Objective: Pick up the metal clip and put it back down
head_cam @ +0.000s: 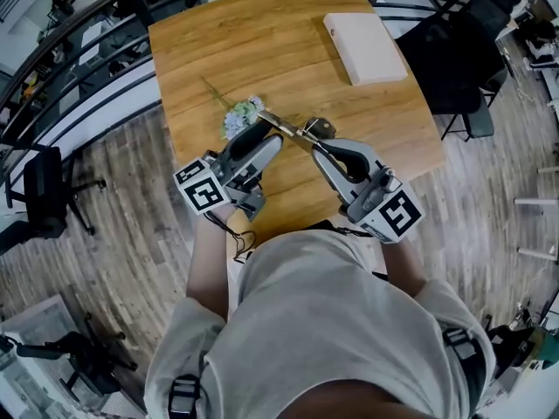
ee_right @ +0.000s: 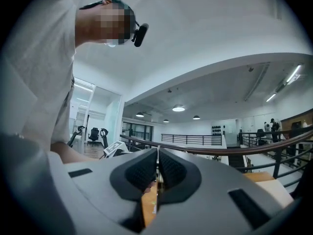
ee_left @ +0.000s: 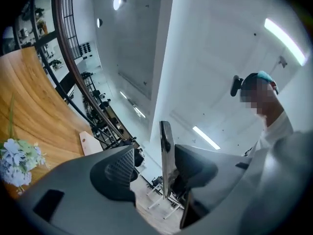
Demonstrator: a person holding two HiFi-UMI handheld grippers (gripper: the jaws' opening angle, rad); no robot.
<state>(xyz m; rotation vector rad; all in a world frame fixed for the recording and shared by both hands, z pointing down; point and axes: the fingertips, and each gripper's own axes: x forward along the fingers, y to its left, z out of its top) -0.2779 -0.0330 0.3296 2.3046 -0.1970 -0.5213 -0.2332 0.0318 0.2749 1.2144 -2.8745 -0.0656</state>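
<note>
The metal clip point(head_cam: 288, 127) hangs in the air over the near part of the wooden table point(head_cam: 262, 51), between the tips of both grippers. My right gripper point(head_cam: 312, 140) is shut on it; in the right gripper view the pads point(ee_right: 142, 173) meet on a thin metal edge point(ee_right: 157, 173). My left gripper point(head_cam: 274, 130) stands open. In the left gripper view a flat shiny arm of the clip point(ee_left: 166, 153) stands upright between the jaws, close against the right pad point(ee_left: 195, 168) and well clear of the left pad point(ee_left: 120, 173).
A small bunch of pale flowers point(head_cam: 240, 116) lies on the table just left of the grippers. A white flat box point(head_cam: 365, 46) sits at the far right corner. Black chairs point(head_cam: 44, 190) and railings ring the table.
</note>
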